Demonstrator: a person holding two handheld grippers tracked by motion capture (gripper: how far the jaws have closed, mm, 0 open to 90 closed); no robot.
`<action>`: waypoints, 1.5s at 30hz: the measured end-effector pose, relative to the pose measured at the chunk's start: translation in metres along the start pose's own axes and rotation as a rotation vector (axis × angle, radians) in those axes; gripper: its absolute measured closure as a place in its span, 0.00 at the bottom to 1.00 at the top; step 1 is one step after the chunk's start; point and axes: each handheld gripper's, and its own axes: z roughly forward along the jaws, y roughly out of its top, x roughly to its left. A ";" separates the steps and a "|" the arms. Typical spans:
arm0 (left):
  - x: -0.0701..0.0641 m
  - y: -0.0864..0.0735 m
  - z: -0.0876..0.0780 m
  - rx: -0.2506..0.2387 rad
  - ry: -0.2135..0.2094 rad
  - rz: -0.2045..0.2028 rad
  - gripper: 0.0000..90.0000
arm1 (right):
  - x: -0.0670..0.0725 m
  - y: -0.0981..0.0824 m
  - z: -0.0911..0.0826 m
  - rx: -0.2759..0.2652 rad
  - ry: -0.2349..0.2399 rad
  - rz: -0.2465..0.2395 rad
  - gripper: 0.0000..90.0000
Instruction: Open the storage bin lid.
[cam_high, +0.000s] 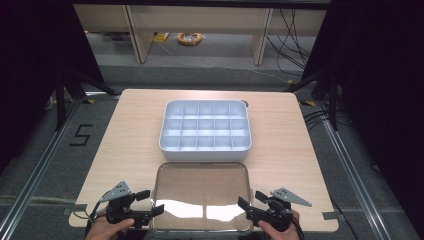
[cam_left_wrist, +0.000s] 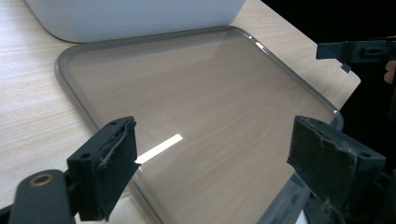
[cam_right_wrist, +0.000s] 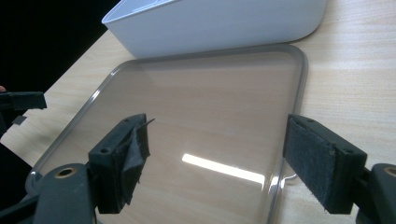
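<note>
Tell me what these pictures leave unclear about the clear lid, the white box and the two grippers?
- Clear lid: its near edge, high view, is washed out by glare and partly covered by the left gripper and right gripper.
- Divided white box: cut off by the top edge in both gripper views, so its compartments are hidden there.
- Whether the lid's rim touches the box wall: too close to tell in any view.

Left hand-held gripper (cam_high: 150, 202) and right hand-held gripper (cam_high: 250, 201): black frames, grey three-cornered plate on top of each, black cable trailing. Jaws black blocks with worn dark felt pads (cam_right_wrist: 308, 156), brass-ringed screw holes at base.
</note>
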 end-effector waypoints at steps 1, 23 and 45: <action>-0.002 -0.001 -0.001 -0.001 0.003 -0.003 0.16 | 0.001 -0.001 -0.001 0.003 0.003 0.003 0.26; -0.014 -0.013 -0.011 0.009 -0.014 0.039 0.16 | 0.009 -0.018 -0.010 0.076 0.015 -0.039 0.26; -0.014 -0.015 -0.013 0.020 -0.010 0.028 0.16 | 0.010 -0.022 -0.016 0.096 0.019 -0.058 0.26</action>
